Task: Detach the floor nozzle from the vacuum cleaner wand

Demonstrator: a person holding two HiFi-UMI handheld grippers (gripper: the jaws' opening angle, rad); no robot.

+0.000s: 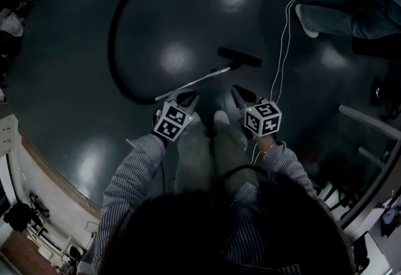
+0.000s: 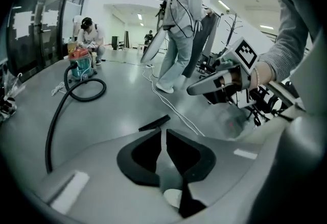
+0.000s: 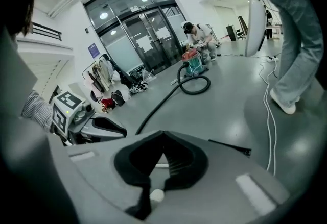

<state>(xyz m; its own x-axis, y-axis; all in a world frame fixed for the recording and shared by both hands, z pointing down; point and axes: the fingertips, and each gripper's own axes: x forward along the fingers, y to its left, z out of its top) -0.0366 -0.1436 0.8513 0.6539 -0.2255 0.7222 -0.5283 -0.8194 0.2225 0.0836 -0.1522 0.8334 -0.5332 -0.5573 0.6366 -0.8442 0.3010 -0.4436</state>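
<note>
The vacuum's silver wand (image 1: pixel 199 81) lies on the dark floor, and the black floor nozzle (image 1: pixel 240 57) sits on its far end. A black hose (image 1: pixel 116 29) curves away from the wand's near end. Both grippers hover above the floor, short of the wand's near end. My left gripper (image 1: pixel 190 96) shows a thin slit between its jaw tips, with nothing between them. My right gripper (image 1: pixel 239 93) is shut and empty. The nozzle (image 2: pixel 155 122) shows just beyond the left jaws (image 2: pixel 163 130). It (image 3: pixel 230 146) lies to the right of the right jaws (image 3: pixel 163 132).
A white cable (image 1: pixel 283 42) runs across the floor to the right of the nozzle. A person stands beside it (image 2: pixel 179 29), and another crouches by the vacuum canister (image 2: pixel 80 65). Racks and clutter line the room's edges (image 1: pixel 369 161).
</note>
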